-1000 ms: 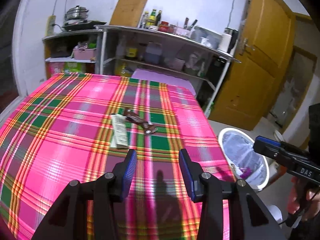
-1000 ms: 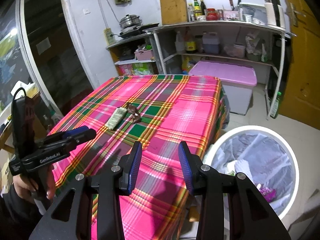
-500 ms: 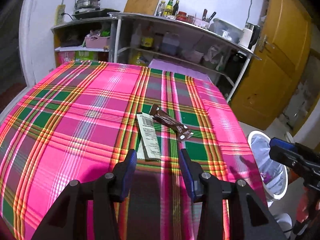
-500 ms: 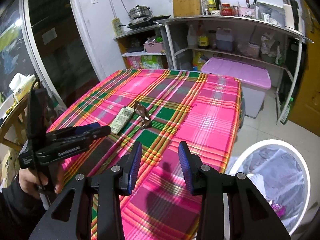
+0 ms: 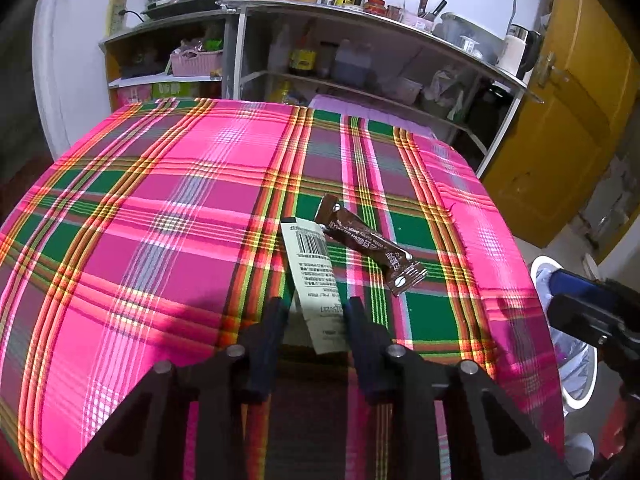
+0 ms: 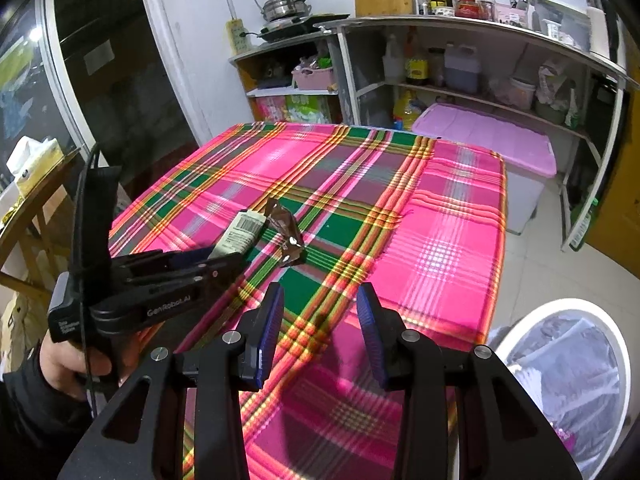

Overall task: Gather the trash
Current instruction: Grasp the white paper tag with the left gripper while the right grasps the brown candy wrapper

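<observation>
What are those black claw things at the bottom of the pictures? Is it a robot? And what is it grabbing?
No robot here. A person holds a grabbing tool in each hand, and each tool carries a camera looking along its two fingers. One picture comes from the left tool, the other from the right tool. In the right tool's picture you can see the person's hand holding the left one. On the checked tablecloth lie a pale wrapper with a barcode and a brown wrapper. The left tool's jaws are closing around the pale wrapper's near end. The right tool holds nothing. A lined bin waits beside the table.
</observation>
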The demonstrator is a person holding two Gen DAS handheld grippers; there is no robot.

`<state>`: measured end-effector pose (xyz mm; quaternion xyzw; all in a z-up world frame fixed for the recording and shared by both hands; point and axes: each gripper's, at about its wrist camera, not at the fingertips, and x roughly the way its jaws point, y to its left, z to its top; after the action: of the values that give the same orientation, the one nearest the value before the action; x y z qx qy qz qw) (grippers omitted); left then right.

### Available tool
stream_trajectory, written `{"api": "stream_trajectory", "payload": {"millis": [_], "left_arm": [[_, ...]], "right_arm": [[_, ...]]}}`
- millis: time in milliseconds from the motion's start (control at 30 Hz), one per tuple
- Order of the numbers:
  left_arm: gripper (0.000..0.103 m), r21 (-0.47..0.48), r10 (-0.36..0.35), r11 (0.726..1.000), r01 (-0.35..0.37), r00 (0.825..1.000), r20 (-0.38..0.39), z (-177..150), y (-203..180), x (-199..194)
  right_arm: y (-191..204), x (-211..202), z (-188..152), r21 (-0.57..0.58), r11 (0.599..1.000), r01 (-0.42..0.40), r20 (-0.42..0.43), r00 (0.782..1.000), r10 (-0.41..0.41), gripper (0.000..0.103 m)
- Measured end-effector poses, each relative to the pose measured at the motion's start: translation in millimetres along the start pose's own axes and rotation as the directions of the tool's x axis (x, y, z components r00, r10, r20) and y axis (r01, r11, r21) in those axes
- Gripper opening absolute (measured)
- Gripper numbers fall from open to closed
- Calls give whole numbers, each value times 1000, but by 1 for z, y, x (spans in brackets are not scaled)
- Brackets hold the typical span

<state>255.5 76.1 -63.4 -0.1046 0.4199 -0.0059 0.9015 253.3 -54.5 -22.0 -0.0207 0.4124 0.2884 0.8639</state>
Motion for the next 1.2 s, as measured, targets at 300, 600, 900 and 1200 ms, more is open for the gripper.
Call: {"api": "stream_trajectory", "payload": {"millis": [300,600,900,1200], "left_arm": [[31,-24,-52,998,53,998,38,-7,12,-19],[31,-45,-76,996,79,995,65,-16,26,-38],[31,-63,-105,992,107,994,28,-23,35,-33],[31,-64,-97,993,97,995,-3,-21,36,-27]], "right_arm": [[16,31,14,-58,998,-14,-45,999,11,39],[25,75,26,-99,995,-12,-106,994,2,39],[33,105,31,-127,992,22,-128,991,-38,33],[28,89,25,-98,995,28,-106,994,-39,20]]}}
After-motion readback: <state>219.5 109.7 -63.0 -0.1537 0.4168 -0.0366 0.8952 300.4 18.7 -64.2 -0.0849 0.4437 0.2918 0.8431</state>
